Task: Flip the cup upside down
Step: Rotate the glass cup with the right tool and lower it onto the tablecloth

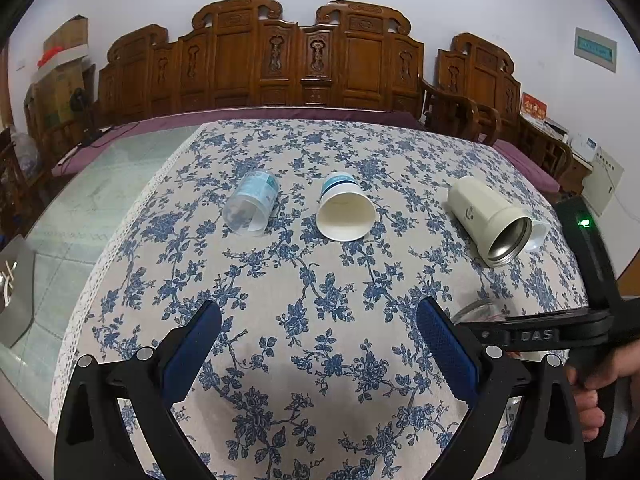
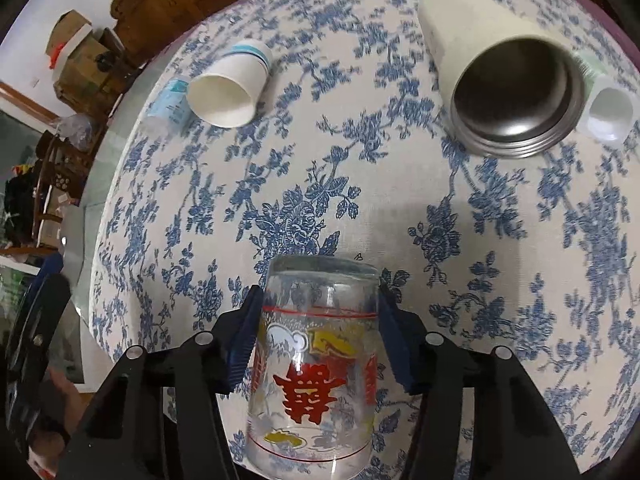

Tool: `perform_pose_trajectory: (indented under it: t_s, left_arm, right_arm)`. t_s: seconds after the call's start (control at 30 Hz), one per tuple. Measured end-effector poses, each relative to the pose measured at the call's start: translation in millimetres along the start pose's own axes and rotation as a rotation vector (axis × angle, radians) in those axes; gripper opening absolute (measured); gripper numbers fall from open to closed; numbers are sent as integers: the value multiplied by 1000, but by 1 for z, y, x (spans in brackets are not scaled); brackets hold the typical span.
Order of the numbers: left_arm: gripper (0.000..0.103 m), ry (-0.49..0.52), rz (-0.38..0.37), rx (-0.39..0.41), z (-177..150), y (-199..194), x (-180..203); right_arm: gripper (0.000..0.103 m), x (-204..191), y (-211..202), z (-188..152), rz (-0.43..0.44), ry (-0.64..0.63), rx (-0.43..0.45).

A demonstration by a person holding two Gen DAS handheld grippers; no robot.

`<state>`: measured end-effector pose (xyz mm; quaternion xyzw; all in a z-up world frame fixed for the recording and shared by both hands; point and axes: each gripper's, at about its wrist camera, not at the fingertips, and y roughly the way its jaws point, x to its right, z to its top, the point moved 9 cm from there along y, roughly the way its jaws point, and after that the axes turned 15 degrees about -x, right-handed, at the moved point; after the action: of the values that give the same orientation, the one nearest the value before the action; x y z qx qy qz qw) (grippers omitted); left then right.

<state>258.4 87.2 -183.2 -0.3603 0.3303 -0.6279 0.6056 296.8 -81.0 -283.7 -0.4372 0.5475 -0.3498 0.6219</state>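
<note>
A clear glass cup (image 2: 316, 364) with red and yellow print sits between the blue pads of my right gripper (image 2: 318, 320), which is shut on it just above the floral tablecloth (image 2: 360, 200). The cup's thick base points away from the camera. In the left wrist view only a sliver of the glass (image 1: 480, 310) shows behind the right gripper's black body (image 1: 560, 332). My left gripper (image 1: 318, 332) is open and empty, low over the cloth near the front.
Lying on their sides on the cloth: a clear plastic cup (image 1: 252, 204), a white paper cup (image 1: 344, 212), a cream steel-lined flask (image 1: 488, 220) and a small white cup (image 2: 610, 112) beside it. Carved wooden benches (image 1: 280, 60) stand behind. The table edge (image 1: 120, 240) drops off left.
</note>
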Motion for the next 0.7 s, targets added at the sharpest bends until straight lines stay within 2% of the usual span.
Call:
perform_pose_trajectory:
  t_s: [0.27, 0.37, 0.57, 0.7]
  left_arm:
    - [94, 4, 0, -1, 0, 0, 2]
    - [94, 5, 1, -2, 0, 1, 2]
    - [94, 5, 2, -3, 0, 1, 2]
    - [94, 5, 4, -6, -1, 2, 3]
  right_arm:
    - [58, -11, -51, -4, -50, -127, 203]
    - [58, -16, -61, -5, -106, -180, 266]
    - [58, -22, -63, -1, -236, -271, 325]
    - [58, -23, -59, 6, -274, -287, 325]
